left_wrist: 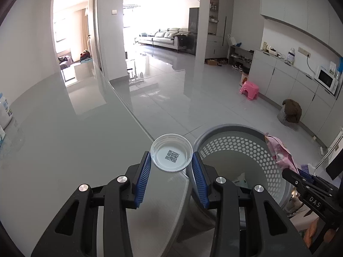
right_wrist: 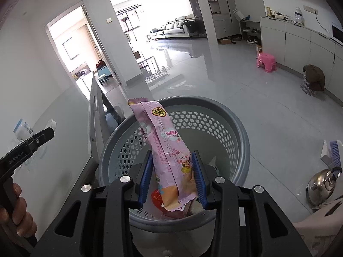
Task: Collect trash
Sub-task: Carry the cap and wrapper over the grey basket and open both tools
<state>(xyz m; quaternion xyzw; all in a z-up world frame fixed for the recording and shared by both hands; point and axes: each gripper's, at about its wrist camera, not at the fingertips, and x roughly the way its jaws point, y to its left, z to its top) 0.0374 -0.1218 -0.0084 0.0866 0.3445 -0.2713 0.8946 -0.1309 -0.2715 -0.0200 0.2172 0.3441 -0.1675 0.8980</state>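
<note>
Your left tongs grip a lid by its rim, at the surface edge, beside the bin, not over it. Let go now and it probably drops to the floor. Your right tongs pinch a wrapper above the bin; its long top could catch the rim.

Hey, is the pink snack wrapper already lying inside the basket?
No, the right gripper holds the wrapper upright above the basket.
</note>
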